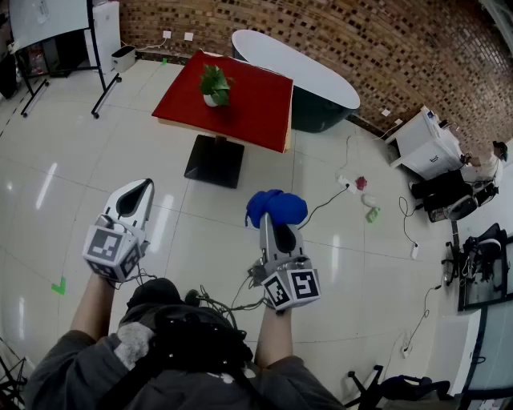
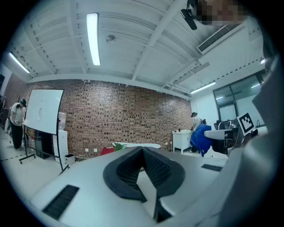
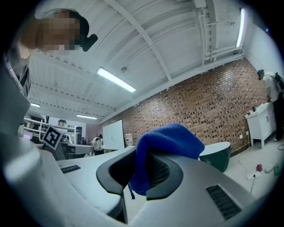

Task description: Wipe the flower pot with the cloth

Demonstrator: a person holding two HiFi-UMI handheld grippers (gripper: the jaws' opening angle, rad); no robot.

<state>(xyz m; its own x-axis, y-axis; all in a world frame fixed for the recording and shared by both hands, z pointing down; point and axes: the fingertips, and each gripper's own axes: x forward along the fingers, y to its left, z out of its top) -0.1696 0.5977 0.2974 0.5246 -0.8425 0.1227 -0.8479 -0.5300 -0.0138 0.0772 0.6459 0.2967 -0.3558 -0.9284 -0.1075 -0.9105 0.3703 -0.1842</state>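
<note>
A brick wall (image 1: 361,40) backs the glossy pale floor (image 1: 64,208); a red-topped bench (image 1: 260,100), a whiteboard (image 2: 43,111), and strip lights (image 2: 92,37) overhead.

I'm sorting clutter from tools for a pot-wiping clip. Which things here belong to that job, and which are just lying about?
Job: blue cloth clamped in the right claw; flower pot on the red table.
Lying about: floor cable; pink scrap and green scrap on the floor; white cabinet; whiteboard.
</note>
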